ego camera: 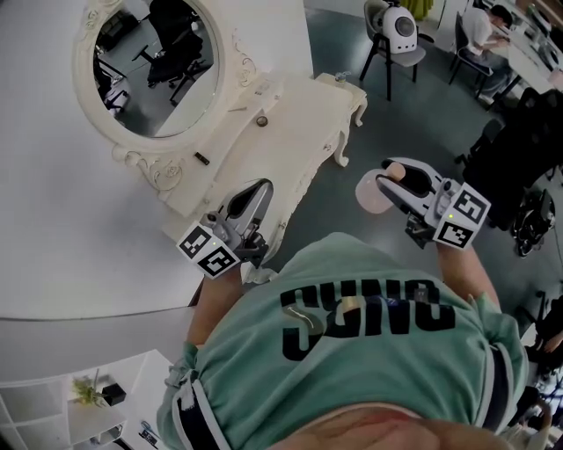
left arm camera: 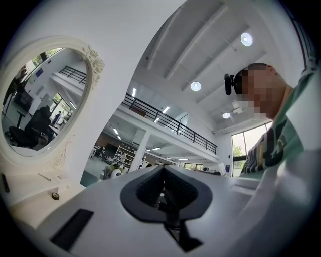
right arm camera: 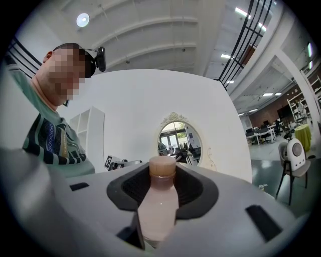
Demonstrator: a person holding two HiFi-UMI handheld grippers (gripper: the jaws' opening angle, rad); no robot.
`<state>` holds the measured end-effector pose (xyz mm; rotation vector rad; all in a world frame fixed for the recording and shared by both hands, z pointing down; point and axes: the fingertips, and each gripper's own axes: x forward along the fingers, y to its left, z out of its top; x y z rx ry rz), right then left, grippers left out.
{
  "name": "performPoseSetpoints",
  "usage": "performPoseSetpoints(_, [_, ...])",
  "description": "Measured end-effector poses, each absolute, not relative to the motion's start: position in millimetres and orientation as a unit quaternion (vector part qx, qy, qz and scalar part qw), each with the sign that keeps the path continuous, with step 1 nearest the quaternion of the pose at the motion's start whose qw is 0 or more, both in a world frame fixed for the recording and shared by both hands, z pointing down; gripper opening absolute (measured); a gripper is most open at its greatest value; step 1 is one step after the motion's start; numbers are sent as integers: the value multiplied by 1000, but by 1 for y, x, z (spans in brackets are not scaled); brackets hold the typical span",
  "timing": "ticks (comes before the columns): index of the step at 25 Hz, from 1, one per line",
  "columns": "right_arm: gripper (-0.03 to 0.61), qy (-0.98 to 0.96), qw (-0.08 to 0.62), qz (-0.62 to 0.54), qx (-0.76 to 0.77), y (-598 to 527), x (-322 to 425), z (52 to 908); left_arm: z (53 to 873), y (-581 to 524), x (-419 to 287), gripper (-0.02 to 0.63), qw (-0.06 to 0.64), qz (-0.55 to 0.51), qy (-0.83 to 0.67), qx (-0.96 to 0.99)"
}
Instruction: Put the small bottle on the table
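Note:
In the right gripper view, the small bottle [right arm camera: 158, 208], pale pink with a tan cap, stands between the dark pads, and my right gripper [right arm camera: 161, 180] is shut on it. The head view puts that gripper [ego camera: 394, 177] and the bottle [ego camera: 369, 195] at chest height, out over the dark floor to the right of the cream dressing table [ego camera: 303, 114]. My left gripper [ego camera: 258, 192] hangs over the table's near edge. Its jaws [left arm camera: 163, 189] are shut with nothing between them.
An oval mirror in a carved frame [ego camera: 149, 66] stands on the table against a white wall. A small dark item [ego camera: 201, 159] lies on the tabletop. Chairs, one bearing a white rounded device [ego camera: 400, 26], stand at the back right. A white shelf [ego camera: 88, 395] is at the lower left.

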<state>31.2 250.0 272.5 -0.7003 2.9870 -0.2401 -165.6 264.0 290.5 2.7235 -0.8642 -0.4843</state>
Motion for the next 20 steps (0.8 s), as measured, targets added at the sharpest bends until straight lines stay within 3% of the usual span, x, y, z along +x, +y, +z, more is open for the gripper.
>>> performPoseSetpoints(20, [129,968,8,-54,-244,245,166,272,289,262,-34,-2,117,-162,-311,929])
